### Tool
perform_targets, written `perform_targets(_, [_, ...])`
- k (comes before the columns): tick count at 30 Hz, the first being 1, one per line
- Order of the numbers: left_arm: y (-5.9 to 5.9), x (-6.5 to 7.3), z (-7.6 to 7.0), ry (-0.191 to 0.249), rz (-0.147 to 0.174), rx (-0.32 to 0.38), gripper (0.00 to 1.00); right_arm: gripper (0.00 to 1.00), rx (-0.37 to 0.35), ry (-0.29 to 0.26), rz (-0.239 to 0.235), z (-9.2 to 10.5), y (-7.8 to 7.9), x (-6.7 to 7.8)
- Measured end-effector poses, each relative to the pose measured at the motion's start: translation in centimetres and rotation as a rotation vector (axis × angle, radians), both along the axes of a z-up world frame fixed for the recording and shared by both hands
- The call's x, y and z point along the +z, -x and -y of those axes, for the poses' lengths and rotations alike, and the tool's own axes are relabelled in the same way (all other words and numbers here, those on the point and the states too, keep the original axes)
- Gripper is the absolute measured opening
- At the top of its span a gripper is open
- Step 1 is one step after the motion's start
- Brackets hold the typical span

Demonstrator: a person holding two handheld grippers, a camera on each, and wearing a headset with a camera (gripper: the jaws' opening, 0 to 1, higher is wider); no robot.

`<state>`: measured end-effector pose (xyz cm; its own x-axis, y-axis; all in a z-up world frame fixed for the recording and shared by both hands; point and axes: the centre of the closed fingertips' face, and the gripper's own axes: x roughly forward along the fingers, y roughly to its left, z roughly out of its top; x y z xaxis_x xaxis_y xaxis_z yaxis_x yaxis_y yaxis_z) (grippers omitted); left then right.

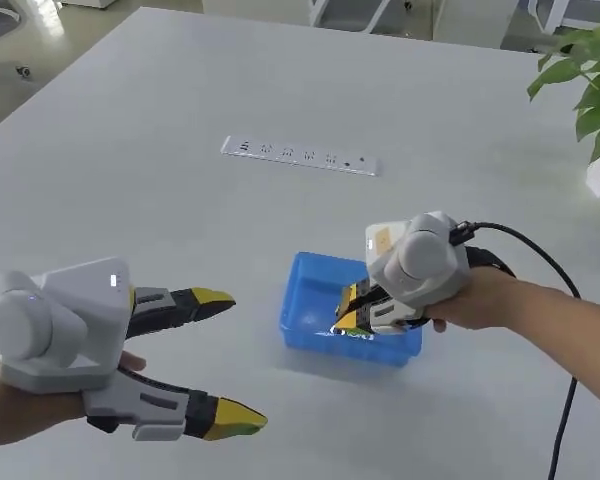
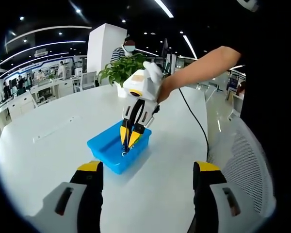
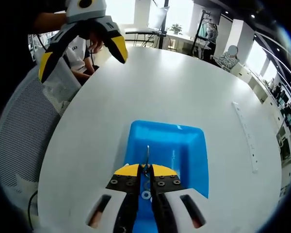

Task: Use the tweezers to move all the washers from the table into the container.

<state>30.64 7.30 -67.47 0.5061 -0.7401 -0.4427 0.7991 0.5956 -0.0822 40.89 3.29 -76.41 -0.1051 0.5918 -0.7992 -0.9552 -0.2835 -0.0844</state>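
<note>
Two grippers up: left gripper point(image 1: 230, 358) hovers level over bench point(image 1: 180, 220), jaws wide apart. Right gripper point(image 1: 352, 312) is pitched down into blue container point(image 1: 310, 285), clamped on tweezers point(image 3: 147, 154). Right gripper view adds washers point(image 3: 146, 195) lying inside the container.

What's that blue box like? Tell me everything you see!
It's a shallow blue box, looks plastic, rectangular with low walls and an open top. It sits flat on the white table. The right gripper hangs over it, pinching thin tweezers that point down inside. Small washers lie on its floor.
</note>
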Motion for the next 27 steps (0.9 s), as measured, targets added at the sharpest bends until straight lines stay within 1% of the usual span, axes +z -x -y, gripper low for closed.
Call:
perform_targets(8, [0.17,-0.01,-0.08,-0.002,-0.003,-0.003,0.80,0.08,0.012,0.010,0.017,0.10,0.05,0.09])
perform_targets(18, [0.09,0.25,0.08,-0.003,0.000,-0.007,0.79,0.08,0.005,0.003,0.020,0.41,0.02,0.63])
perform_targets(27, [0.15,0.39,-0.08,-0.007,0.002,-0.001,0.78,0.08,0.004,0.012,0.019,0.55,-0.19,0.21])
